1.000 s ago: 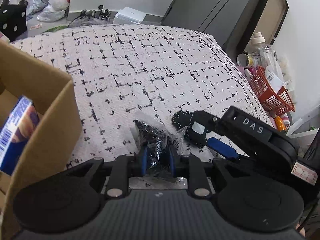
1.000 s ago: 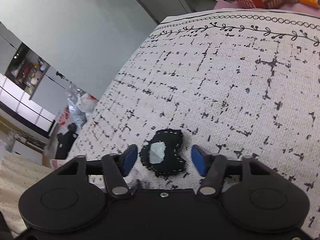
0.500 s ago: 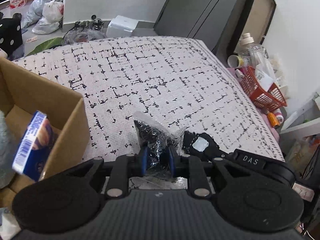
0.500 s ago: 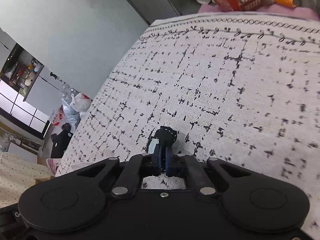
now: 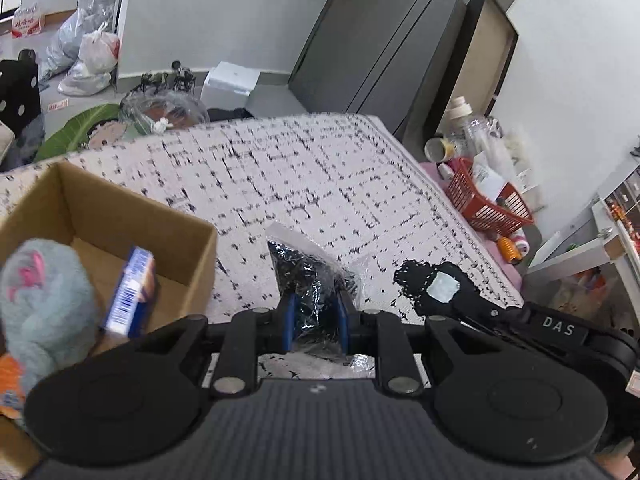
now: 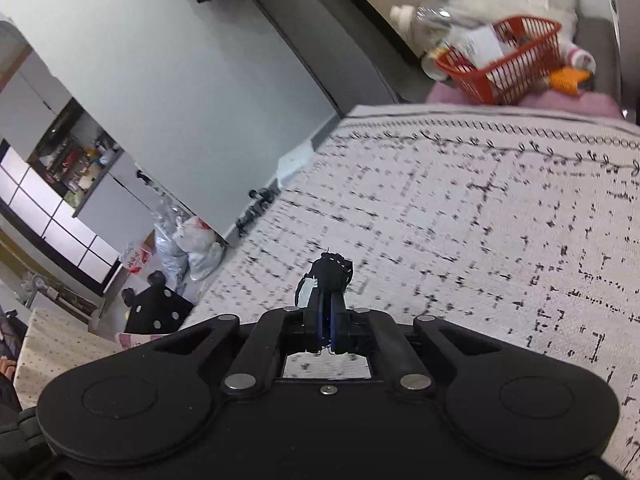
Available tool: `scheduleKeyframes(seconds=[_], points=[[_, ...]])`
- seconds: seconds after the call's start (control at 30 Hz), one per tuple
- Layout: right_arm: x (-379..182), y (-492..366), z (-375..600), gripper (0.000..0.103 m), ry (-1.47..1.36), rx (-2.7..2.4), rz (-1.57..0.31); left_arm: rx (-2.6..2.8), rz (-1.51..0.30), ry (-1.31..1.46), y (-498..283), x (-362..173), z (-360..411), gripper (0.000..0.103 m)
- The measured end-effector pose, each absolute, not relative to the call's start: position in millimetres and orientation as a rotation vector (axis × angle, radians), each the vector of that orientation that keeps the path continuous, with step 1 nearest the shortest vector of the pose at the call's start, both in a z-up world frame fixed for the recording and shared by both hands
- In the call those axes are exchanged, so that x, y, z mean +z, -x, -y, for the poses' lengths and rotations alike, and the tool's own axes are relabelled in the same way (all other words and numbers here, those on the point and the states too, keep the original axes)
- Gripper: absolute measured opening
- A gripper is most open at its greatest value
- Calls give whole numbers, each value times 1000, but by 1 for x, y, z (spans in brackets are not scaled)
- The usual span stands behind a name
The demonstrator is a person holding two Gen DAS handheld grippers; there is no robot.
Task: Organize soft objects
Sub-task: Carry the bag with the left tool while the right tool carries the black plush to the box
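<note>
My left gripper (image 5: 315,312) is shut on a clear plastic bag of black stuff (image 5: 308,276), held above the white, black-patterned bed cover (image 5: 304,176). My right gripper (image 6: 328,312) is shut on a small black fabric piece with white stitching and a grey patch (image 6: 330,274), lifted off the cover (image 6: 480,216). The same piece shows in the left wrist view (image 5: 436,286), with the right gripper (image 5: 460,308) behind it. A cardboard box (image 5: 132,216) at the left holds a grey plush toy (image 5: 44,304) and a blue packet (image 5: 130,292).
A red basket (image 5: 486,204) with bottles stands past the bed's right edge, also in the right wrist view (image 6: 504,64). Plastic bags (image 5: 88,60) and a white box (image 5: 230,84) lie on the floor beyond the bed. A dark cabinet (image 5: 384,52) stands behind.
My right gripper closed on the black fabric piece and lifted it. Both grippers rose away from the cover; the box and its plush toy came further into the left view.
</note>
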State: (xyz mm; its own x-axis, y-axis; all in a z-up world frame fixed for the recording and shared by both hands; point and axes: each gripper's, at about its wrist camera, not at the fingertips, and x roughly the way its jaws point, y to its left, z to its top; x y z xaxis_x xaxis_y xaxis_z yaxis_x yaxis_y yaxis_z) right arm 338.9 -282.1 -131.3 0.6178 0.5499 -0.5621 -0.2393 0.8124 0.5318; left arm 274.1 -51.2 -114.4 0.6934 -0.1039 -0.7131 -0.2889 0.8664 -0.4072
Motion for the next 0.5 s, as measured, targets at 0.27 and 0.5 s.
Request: scheduleKeyframes(seconds=[0.27,0.5], points=[[-108,-309,258,3,-407,510,-750,123,-774,516,-250,-91,18,20],[-95,-286,230,3,-372,556,-724,156,-743,503,-234,-76,-13,20]])
